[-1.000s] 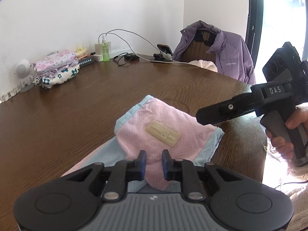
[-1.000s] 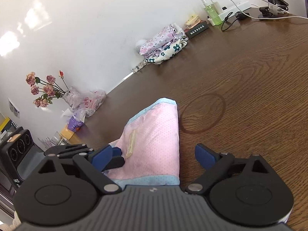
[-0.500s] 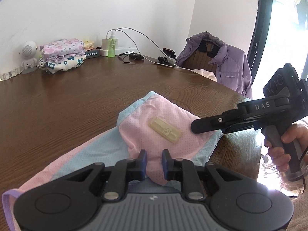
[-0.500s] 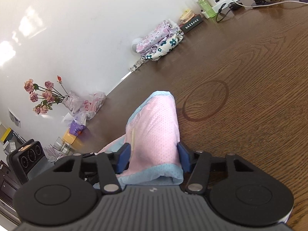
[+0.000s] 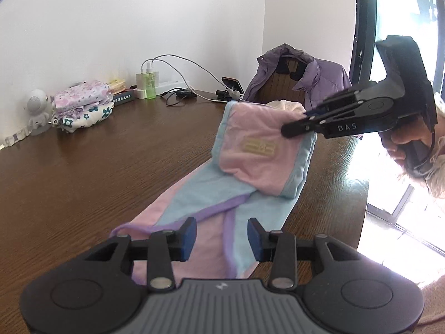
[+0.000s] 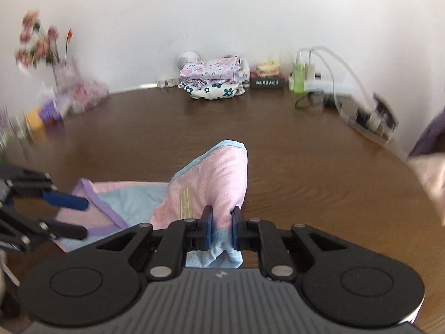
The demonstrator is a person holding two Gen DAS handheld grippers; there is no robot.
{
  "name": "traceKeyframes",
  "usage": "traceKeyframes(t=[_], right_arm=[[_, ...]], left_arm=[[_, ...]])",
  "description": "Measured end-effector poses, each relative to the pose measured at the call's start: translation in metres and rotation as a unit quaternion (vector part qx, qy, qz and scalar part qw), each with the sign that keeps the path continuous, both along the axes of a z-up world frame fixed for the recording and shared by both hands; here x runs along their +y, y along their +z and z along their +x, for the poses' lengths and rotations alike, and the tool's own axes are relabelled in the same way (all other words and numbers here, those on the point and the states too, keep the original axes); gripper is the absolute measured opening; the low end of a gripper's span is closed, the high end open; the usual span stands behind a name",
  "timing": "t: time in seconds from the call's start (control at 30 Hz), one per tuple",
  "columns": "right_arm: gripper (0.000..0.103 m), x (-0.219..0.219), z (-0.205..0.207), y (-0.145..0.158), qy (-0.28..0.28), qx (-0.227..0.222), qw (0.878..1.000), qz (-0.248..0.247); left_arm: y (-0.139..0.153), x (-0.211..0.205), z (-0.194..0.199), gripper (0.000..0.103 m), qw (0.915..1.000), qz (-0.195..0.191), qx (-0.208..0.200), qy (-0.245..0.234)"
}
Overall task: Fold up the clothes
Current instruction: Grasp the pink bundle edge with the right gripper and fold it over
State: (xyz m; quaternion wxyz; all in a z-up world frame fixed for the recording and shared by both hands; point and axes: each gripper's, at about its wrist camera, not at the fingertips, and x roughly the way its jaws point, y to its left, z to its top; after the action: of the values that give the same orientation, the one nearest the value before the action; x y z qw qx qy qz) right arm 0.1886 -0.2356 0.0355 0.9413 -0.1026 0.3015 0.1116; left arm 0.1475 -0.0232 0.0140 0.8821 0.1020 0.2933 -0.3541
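A pink garment [image 5: 258, 150] with light-blue and purple trim and a beige label lies along the brown table [image 5: 83, 183]. Its folded far end is raised off the wood. My right gripper [image 6: 221, 228] is closing, and its blue pads [image 6: 207, 229] pinch the garment's [image 6: 217, 178] bunched light-blue hem. In the left wrist view the right gripper [image 5: 294, 130] comes in from the right, gripping the raised fold's upper corner. My left gripper [image 5: 221, 239] hovers over the near end with its jaws opening, and the cloth lies below the pads untouched. The left gripper [image 6: 69, 217] shows at the left edge.
A stack of folded floral clothes [image 5: 83, 103] sits at the back by a white toy figure [image 5: 37, 111]. A green bottle and charger cables [image 5: 151, 89], a phone on a stand [image 5: 230, 86] and a chair with a purple jacket [image 5: 300, 83] line the back right. Flowers [image 6: 41, 41] stand far left.
The right gripper went from wide open to clamped on the garment's hem, rolled level and lifted the folded end. The left gripper's pads have parted and let the cloth go.
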Motion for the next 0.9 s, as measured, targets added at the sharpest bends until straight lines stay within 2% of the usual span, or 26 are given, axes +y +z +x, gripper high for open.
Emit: traceKeyframes(t=[0.07,0.13,0.17,0.23,0.43,0.47,0.5,0.53,0.57,0.63,0.73,0.83,0.9], right_arm=[[0.012,0.024,-0.005,0.007,0.017,-0.034,0.993,-0.109],[0.013,0.053,-0.011,0.006,0.037,-0.067,0.977,-0.197],[0.013,0.067,-0.015,0.002,0.050,-0.076,0.970,-0.225],[0.013,0.089,-0.019,-0.011,0.080,-0.078,0.961,-0.252],[0.016,0.117,-0.020,-0.043,0.117,-0.042,0.966,-0.226],[0.019,0.116,-0.020,-0.044,0.116,-0.039,0.969,-0.214],[0.026,0.113,-0.022,-0.043,0.116,-0.036,0.973,-0.196],[0.039,0.108,-0.023,-0.039,0.118,-0.031,0.978,-0.168],[0.043,0.100,-0.024,-0.034,0.119,-0.023,0.984,-0.131],[0.043,0.078,-0.027,-0.021,0.113,-0.012,0.992,-0.050],[0.047,0.032,-0.027,-0.006,0.070,-0.016,0.996,0.057],[0.049,-0.015,-0.018,-0.005,0.006,-0.014,0.992,0.125],[0.049,-0.043,-0.004,-0.014,-0.024,0.007,0.983,0.183]], left_arm=[[-0.002,-0.002,0.001,0.039,1.0000,-0.003,0.003,0.004],[-0.003,-0.004,0.000,0.039,0.9999,-0.008,0.005,0.004],[-0.003,-0.004,-0.001,0.039,0.9999,-0.010,0.006,0.004],[-0.003,-0.005,-0.003,0.039,0.9999,-0.010,0.005,0.001],[-0.001,0.004,-0.003,0.042,0.9999,-0.007,0.004,0.012],[0.000,0.007,-0.002,0.042,0.9998,-0.009,0.005,0.016],[0.000,0.008,0.000,0.044,0.9997,-0.012,0.006,0.020],[0.001,0.009,0.003,0.046,0.9995,-0.016,0.008,0.024],[0.003,0.009,0.005,0.046,0.9994,-0.019,0.008,0.028],[0.006,0.005,0.011,0.046,0.9992,-0.027,0.008,0.030],[0.011,-0.006,0.022,0.046,0.9988,-0.041,0.006,0.025],[0.014,-0.026,0.036,0.044,0.9985,-0.053,0.004,0.012],[0.011,-0.041,0.045,0.043,0.9987,-0.050,0.005,0.002]])
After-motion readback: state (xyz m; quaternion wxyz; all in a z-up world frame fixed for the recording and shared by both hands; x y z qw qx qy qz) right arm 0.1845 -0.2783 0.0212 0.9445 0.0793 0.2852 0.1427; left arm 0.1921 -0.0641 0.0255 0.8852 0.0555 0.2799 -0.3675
